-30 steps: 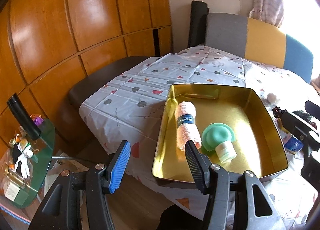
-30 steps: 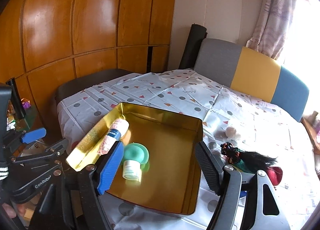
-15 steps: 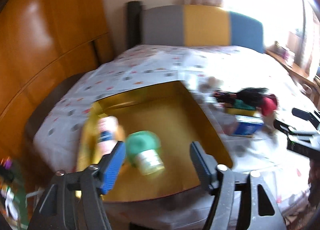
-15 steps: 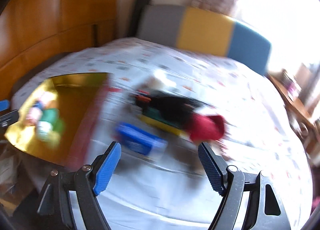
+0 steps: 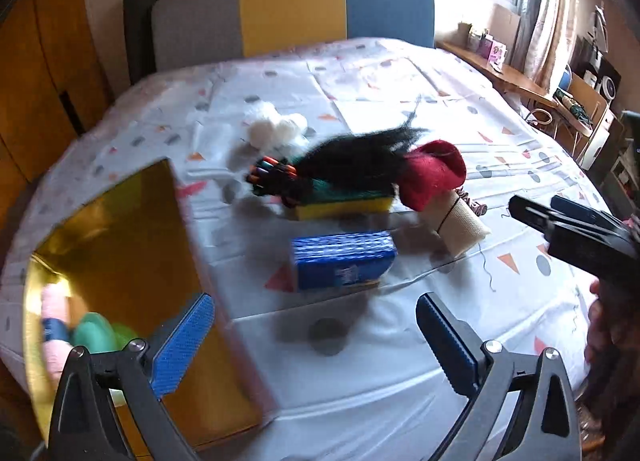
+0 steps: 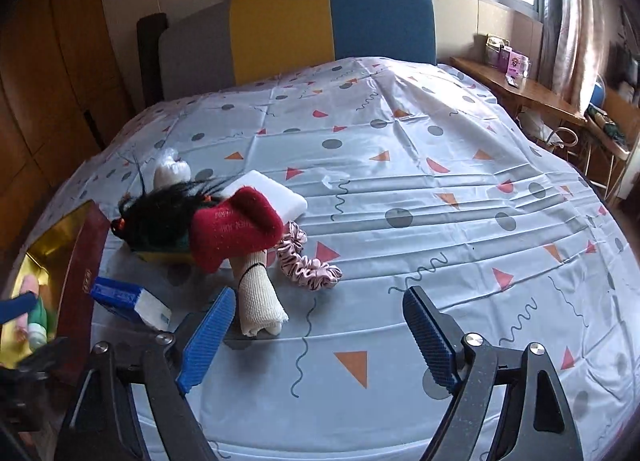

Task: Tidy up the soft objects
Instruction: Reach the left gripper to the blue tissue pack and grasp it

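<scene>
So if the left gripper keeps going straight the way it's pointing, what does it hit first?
Probably the blue pack, lying on the tablecloth just ahead of the left gripper, whose opening jaws hold nothing. Depth is unclear; it may meet bare cloth first.

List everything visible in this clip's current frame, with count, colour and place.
tin tray: 1, gold inside, left on the bed
pink towel roll: 1, in tray
green item: 1, in tray
blue box: 1, beside tray
sponge: 1, yellow-green, under black hair tuft
red sock: 1, on pile
beige roll: 1, near pile
scrunchie: 1, pink
white block: 1, behind pile
left gripper: empty, opening
right gripper: empty, opening
</scene>
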